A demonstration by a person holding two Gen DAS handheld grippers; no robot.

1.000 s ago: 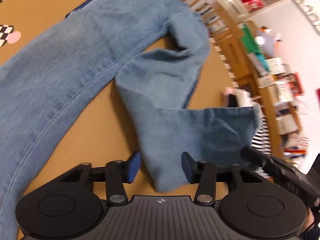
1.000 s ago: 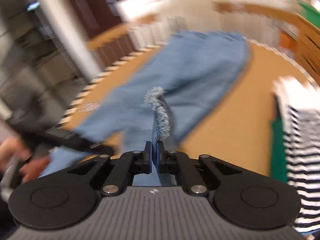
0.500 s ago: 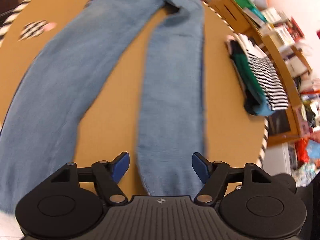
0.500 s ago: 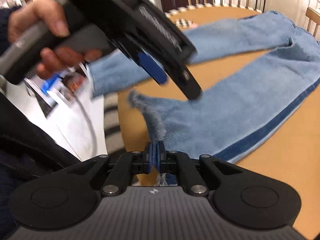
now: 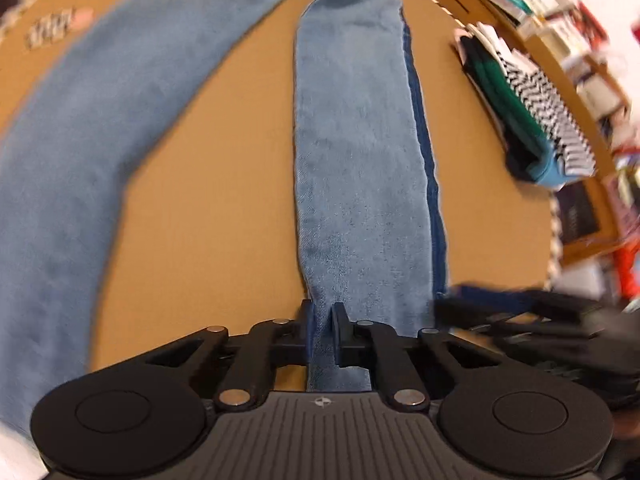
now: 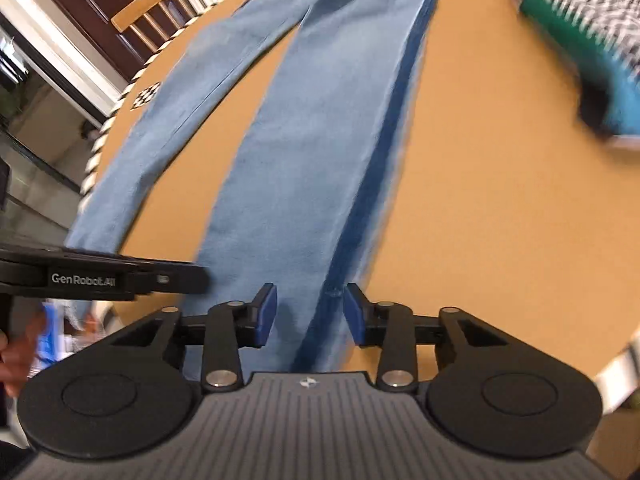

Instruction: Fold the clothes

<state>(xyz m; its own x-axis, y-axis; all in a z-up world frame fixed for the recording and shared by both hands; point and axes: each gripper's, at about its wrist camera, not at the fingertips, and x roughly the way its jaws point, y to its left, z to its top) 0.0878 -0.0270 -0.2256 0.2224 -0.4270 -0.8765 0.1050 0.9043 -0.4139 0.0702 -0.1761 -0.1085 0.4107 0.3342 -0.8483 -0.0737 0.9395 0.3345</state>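
Note:
A pair of light blue jeans (image 5: 356, 152) lies flat on the round brown table (image 5: 224, 216), both legs stretched toward me. My left gripper (image 5: 322, 320) is shut on the near hem of the right-hand leg, with denim pinched between its pads. In the right wrist view the same leg (image 6: 304, 160) runs between the fingers of my right gripper (image 6: 310, 312), which is open and holds nothing. The left gripper's body (image 6: 100, 276) shows at the left in that view. The other leg (image 5: 80, 128) lies to the left.
A stack of folded clothes, green and black-and-white striped (image 5: 532, 112), sits at the table's right edge; it also shows in the right wrist view (image 6: 592, 40). A wooden chair (image 6: 192, 4) stands behind the table. Shelves with clutter (image 5: 580, 32) lie to the right.
The right gripper has let go of the hem and opened. The left gripper has closed on the hem of the same leg. The folded leg now lies straight on the table.

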